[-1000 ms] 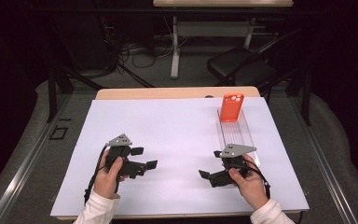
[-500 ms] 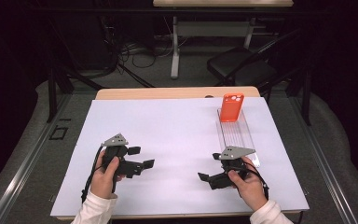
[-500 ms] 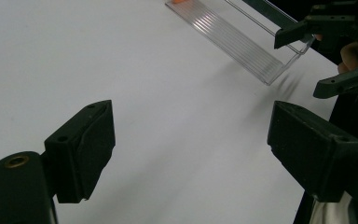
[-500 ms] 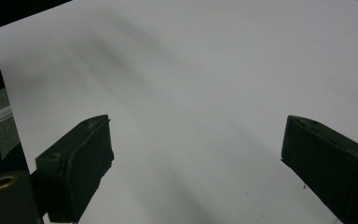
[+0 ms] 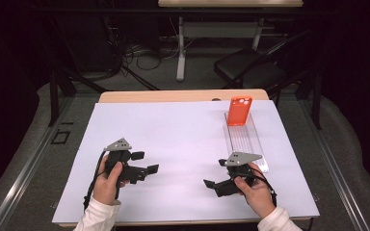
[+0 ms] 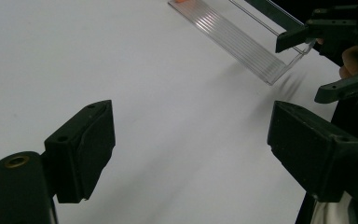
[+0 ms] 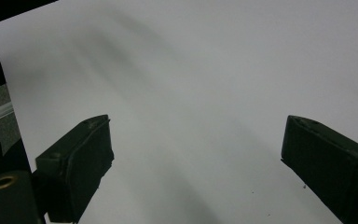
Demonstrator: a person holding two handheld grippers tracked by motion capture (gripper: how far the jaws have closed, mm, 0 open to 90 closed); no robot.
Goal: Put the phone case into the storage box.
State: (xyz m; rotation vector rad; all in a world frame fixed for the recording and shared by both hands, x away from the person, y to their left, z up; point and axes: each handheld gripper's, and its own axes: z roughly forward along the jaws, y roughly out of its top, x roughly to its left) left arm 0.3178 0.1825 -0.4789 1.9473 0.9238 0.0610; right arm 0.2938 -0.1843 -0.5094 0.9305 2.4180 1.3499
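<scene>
An orange phone-shaped case [image 5: 239,110] stands upright at the far end of a clear ribbed plastic tray [image 5: 250,139] on the right of the white sheet [image 5: 183,134]. My left gripper [image 5: 145,162] is held low at the front left, pointing right, and is open with nothing between its jaws [image 6: 198,144]. My right gripper [image 5: 215,173] is at the front right beside the tray's near end, pointing left, open and empty [image 7: 196,158]. In the left gripper view the clear tray [image 6: 242,42] and the right gripper [image 6: 335,46] lie ahead.
The white sheet covers nearly the whole wooden table [image 5: 183,95]. A black chair [image 5: 250,72], a desk leg [image 5: 180,48] and cables stand on the floor beyond the far edge. A metal rail [image 5: 24,168] runs along the left side.
Both hands have shifted only slightly, the left a little leftward and the right a little nearer. Both grippers stay open and nothing on the table has moved.
</scene>
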